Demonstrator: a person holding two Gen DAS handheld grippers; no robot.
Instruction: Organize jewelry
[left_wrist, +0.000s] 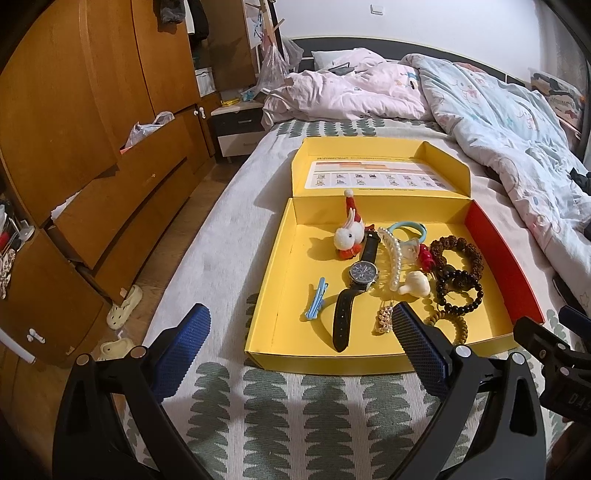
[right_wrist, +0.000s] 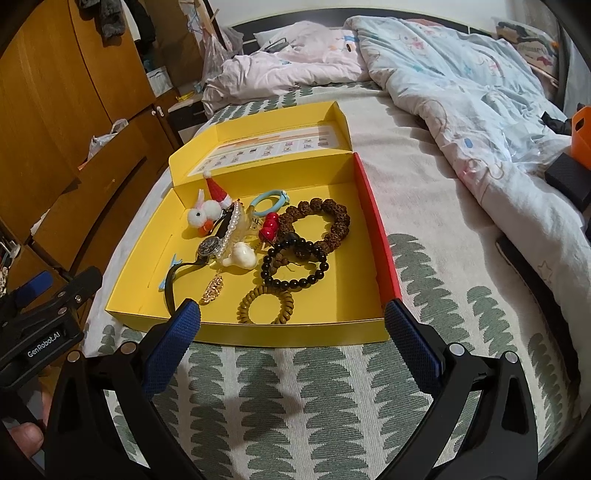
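An open yellow box (left_wrist: 280, 280) (right_wrist: 155, 273) lies on the bed and holds jewelry: a black wristwatch (left_wrist: 360, 280) (right_wrist: 208, 245), a blue hair clip (left_wrist: 317, 298), a pearl claw clip (left_wrist: 392, 254) (right_wrist: 232, 225), a plush rabbit with a red hat (left_wrist: 349, 232) (right_wrist: 203, 212), dark bead bracelets (left_wrist: 458, 266) (right_wrist: 295, 264), a coil hair tie (left_wrist: 448, 321) (right_wrist: 266, 304) and a gold charm (left_wrist: 384, 319) (right_wrist: 213, 290). My left gripper (left_wrist: 301, 345) is open and empty over the box's near left corner. My right gripper (right_wrist: 291, 338) is open and empty at the box's front edge.
The bed cover (left_wrist: 280, 421) with a green tree pattern lies under the box. Crumpled quilts (left_wrist: 498, 122) (right_wrist: 461, 85) sit behind and to the right. A wooden wardrobe with open drawers (left_wrist: 92, 155) stands left. Slippers (left_wrist: 123, 306) lie on the floor. An orange container (right_wrist: 581, 134) is far right.
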